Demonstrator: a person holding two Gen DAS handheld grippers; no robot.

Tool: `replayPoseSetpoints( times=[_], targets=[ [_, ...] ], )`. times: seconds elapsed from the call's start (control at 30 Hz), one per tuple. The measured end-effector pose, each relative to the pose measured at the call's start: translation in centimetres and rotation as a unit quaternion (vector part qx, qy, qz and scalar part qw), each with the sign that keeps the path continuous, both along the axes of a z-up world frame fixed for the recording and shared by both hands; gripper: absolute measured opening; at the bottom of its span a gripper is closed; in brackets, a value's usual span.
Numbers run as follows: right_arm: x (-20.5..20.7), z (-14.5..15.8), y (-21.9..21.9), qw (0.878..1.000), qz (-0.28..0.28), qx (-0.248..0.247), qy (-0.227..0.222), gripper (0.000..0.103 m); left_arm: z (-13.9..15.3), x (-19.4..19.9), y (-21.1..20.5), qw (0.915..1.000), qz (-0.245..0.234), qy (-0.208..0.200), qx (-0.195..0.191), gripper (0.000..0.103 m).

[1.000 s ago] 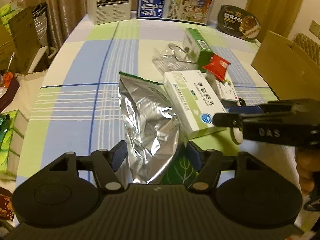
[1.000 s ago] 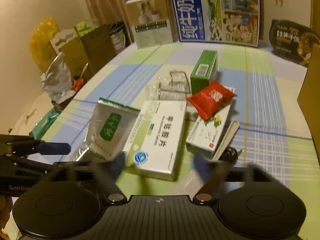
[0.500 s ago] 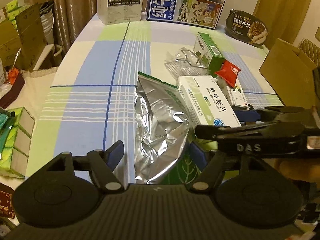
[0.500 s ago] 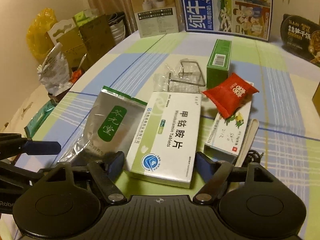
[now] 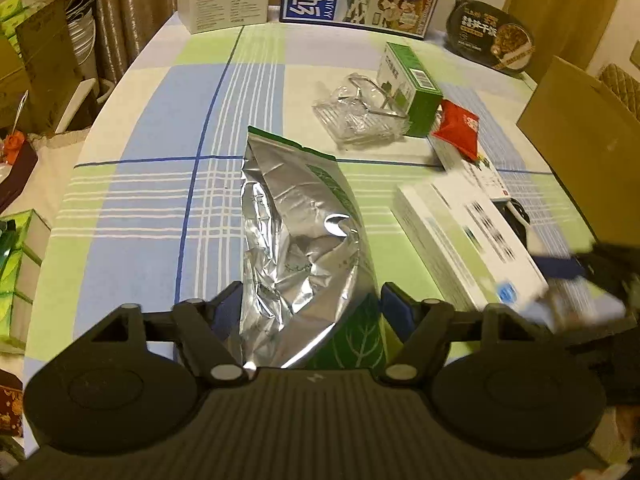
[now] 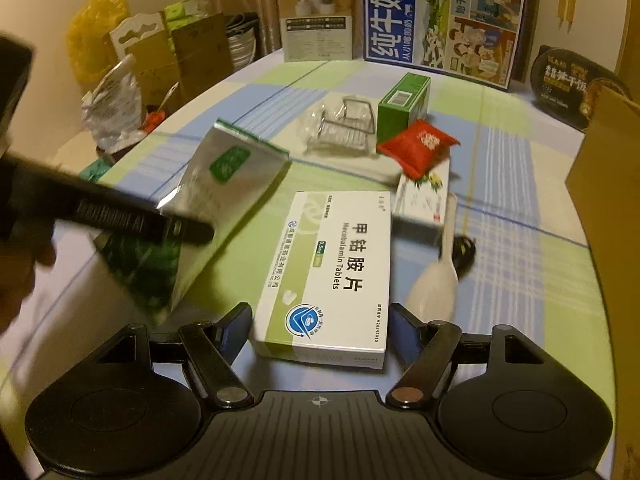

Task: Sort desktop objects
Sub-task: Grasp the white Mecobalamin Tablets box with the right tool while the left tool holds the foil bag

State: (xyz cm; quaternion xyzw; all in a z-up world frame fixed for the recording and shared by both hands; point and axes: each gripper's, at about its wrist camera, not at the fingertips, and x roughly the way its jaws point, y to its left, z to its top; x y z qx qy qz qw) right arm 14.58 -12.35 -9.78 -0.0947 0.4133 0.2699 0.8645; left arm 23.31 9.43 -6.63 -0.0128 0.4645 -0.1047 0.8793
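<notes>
My left gripper (image 5: 310, 306) is shut on the near end of a silver foil pouch (image 5: 296, 232) with a green label, lifted and tilted above the table; the pouch also shows in the right wrist view (image 6: 224, 184). My right gripper (image 6: 320, 324) is shut on the near end of a white and green tablet box (image 6: 336, 268), which appears blurred in the left wrist view (image 5: 464, 240). Behind lie a red sachet (image 6: 418, 146), a green carton (image 6: 404, 106), a clear plastic pack with a wire rack (image 6: 340, 128) and a flat white box (image 6: 424, 196).
A checked cloth (image 5: 160, 168) covers the table. A milk carton box (image 6: 444, 24) and a white box (image 6: 316, 16) stand at the back, a black noodle bowl (image 6: 576, 84) and a brown cardboard box (image 5: 580, 136) at the right. A white handled tool (image 6: 440, 276) lies by the tablet box.
Both grippers have closed on their items and lifted them. The tablet box has moved away from the pouch to the right. The pouch has tilted up.
</notes>
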Motion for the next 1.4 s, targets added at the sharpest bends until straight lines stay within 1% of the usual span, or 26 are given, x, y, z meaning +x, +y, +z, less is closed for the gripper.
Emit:
replayPoseSetpoints(
  times=[0.03, 0.07, 0.2, 0.3, 0.4, 0.47, 0.5, 0.53, 0.57, 0.6, 0.67, 0.73, 0.8, 0.9, 1.0, 1.13, 1.23, 1.33, 1.4],
  targets=[
    [-0.5, 0.1, -0.3, 1.000, 0.000, -0.003, -0.001, 0.070, 0.0, -0.1, 0.1, 1.0000, 0.003, 0.001, -0.008, 0.058],
    [-1.2, 0.2, -0.9, 1.000, -0.001, -0.007, -0.002, 0.070, 0.1, -0.3, 0.2, 0.9999, 0.003, 0.001, -0.014, 0.056],
    [-3.2, 0.4, -3.4, 1.000, -0.010, -0.016, 0.001, 0.070, 0.3, -1.8, 0.0, 0.9998, -0.009, 0.007, -0.014, 0.055],
    [-4.8, 0.6, -5.6, 1.000, -0.015, -0.025, 0.009, 0.071, 0.5, -3.8, -1.0, 0.9992, -0.035, 0.015, -0.007, 0.054],
    [-6.4, 0.6, -7.7, 0.999, -0.024, -0.025, 0.020, 0.071, 0.8, -6.3, -2.5, 0.9962, -0.082, 0.025, -0.014, 0.054],
    [-7.1, 0.4, -8.6, 0.999, -0.027, -0.023, 0.025, 0.071, 0.7, -7.8, -3.2, 0.9937, -0.102, 0.037, -0.028, 0.056],
    [-7.4, 0.3, -8.9, 0.999, -0.027, -0.017, 0.024, 0.072, 0.5, -8.5, -3.6, 0.9927, -0.106, 0.043, -0.036, 0.060],
    [-7.5, 0.2, -9.0, 0.999, -0.027, -0.013, 0.023, 0.073, 0.3, -9.1, -4.0, 0.9927, -0.105, 0.045, -0.039, 0.067],
    [-7.6, 0.2, -9.0, 0.999, -0.027, -0.012, 0.023, 0.076, 0.2, -9.4, -4.3, 0.9931, -0.103, 0.043, -0.038, 0.070],
    [-7.5, 0.2, -8.9, 0.999, -0.026, -0.011, 0.020, 0.077, 0.1, -9.6, -4.5, 0.9935, -0.099, 0.041, -0.037, 0.072],
    [-7.5, 0.2, -8.5, 1.000, -0.021, -0.012, 0.010, 0.081, -0.1, -9.4, -5.0, 0.9944, -0.090, 0.039, -0.038, 0.072],
    [-7.2, 0.1, -7.9, 1.000, -0.019, -0.016, 0.003, 0.083, -0.2, -8.8, -5.4, 0.9951, -0.088, 0.032, -0.031, 0.072],
    [-6.7, -0.1, -7.4, 1.000, -0.022, -0.018, 0.001, 0.083, -0.3, -8.2, -5.7, 0.9960, -0.084, 0.024, -0.019, 0.072],
    [-5.9, -0.3, -7.3, 0.999, -0.037, -0.015, 0.000, 0.083, -0.6, -7.6, -5.6, 0.9966, -0.077, 0.019, -0.022, 0.071],
    [-5.3, -0.4, -7.1, 0.998, -0.055, -0.013, 0.000, 0.083, -0.6, -7.4, -5.8, 0.9966, -0.080, 0.011, -0.015, 0.071],
    [-5.0, -0.6, -7.2, 0.998, -0.067, -0.013, 0.003, 0.082, -0.6, -7.6, -6.3, 0.9960, -0.089, 0.002, 0.002, 0.067],
    [-5.3, -0.7, -7.4, 0.997, -0.071, -0.019, 0.000, 0.077, -0.6, -7.6, -6.6, 0.9955, -0.094, -0.002, 0.008, 0.063],
    [-5.5, -0.7, -7.4, 0.997, -0.070, -0.020, 0.001, 0.077, -0.6, -7.7, -7.0, 0.9951, -0.098, -0.005, 0.012, 0.059],
    [-5.6, -0.7, -7.5, 0.997, -0.071, -0.021, 0.001, 0.077, -0.6, -7.7, -7.1, 0.9952, -0.097, -0.004, 0.013, 0.059]
  ],
)
